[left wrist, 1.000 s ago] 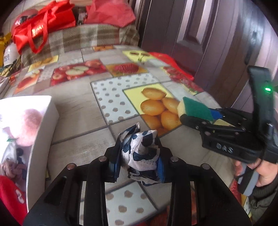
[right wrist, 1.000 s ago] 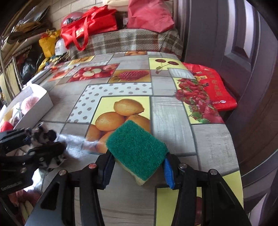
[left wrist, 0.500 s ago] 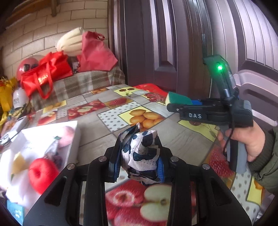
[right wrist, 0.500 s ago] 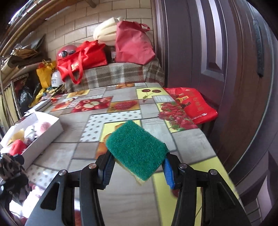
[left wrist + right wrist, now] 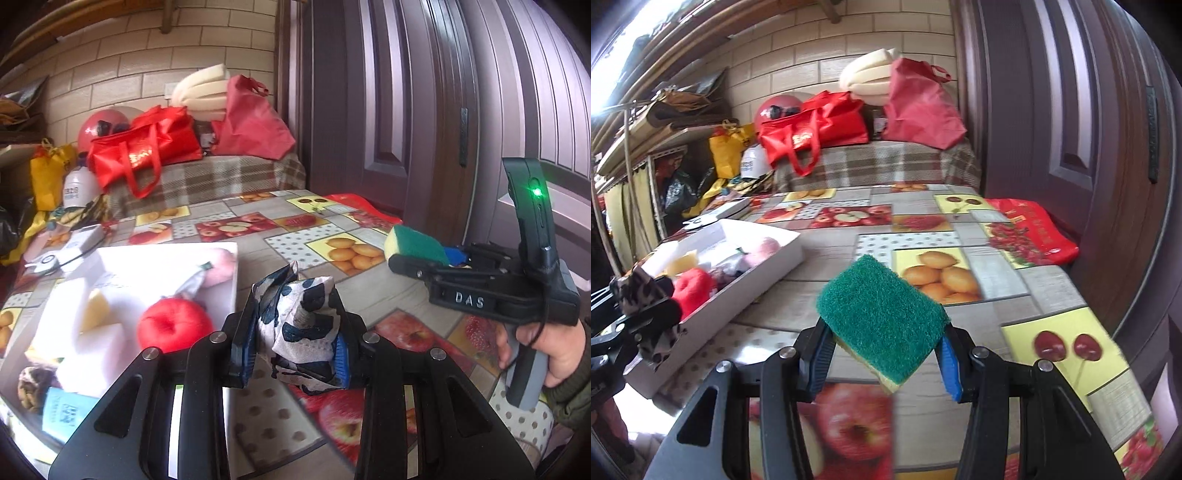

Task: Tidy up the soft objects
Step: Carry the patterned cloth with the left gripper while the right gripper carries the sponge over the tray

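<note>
Left gripper (image 5: 295, 350) clamped on a crumpled spotted cloth (image 5: 299, 325), held above the table's edge beside the white box (image 5: 225, 254). Right gripper (image 5: 886, 354) pinches a green sponge (image 5: 882, 314) over the fruit-print tablecloth (image 5: 979, 295)

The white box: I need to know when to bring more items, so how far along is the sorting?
Done: the white box already holds a red plush apple, white foam blocks and other soft pieces. In hand: the left hand-held gripper clamps a spotted cloth, the right hand-held gripper a green sponge, both above the table. Left: dropping both into the box.
</note>
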`<control>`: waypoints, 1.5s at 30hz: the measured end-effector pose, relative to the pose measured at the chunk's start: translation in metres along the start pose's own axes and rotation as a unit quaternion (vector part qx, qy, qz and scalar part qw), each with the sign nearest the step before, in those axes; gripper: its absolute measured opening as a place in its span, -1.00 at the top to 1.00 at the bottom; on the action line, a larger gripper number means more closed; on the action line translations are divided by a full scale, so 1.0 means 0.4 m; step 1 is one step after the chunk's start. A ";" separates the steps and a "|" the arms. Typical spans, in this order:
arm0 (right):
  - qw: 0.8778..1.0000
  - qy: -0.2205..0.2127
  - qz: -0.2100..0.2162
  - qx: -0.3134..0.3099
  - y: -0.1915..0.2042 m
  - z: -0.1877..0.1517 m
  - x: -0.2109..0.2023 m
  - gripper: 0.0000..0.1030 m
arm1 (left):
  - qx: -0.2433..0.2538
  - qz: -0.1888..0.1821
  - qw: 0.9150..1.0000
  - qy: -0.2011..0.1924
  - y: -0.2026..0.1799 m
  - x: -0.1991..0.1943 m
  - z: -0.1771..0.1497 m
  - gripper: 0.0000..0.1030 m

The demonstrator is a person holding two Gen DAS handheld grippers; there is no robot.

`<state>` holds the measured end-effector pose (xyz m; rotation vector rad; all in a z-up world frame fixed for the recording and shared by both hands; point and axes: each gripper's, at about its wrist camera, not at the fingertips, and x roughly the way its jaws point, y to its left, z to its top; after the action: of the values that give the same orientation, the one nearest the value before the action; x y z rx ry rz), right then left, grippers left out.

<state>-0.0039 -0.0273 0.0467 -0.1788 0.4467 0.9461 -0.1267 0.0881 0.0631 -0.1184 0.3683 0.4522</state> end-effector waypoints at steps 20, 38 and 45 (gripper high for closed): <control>0.998 -0.016 0.051 -0.014 0.200 -0.010 -0.002 0.04 | -0.044 0.054 0.997 -0.024 0.152 -0.095 -0.037 0.37; 0.995 -0.026 0.083 -0.058 0.328 0.003 0.036 0.04 | -0.070 0.128 0.989 -0.040 0.283 -0.140 -0.055 0.37; 0.991 -0.017 0.112 -0.076 0.375 0.011 0.061 0.04 | -0.109 0.151 0.982 -0.038 0.364 -0.151 -0.065 0.37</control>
<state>-0.1128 0.0790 0.0465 -0.2537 0.3691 1.2041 -0.2505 0.1889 0.0569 -0.2583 0.2605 0.7954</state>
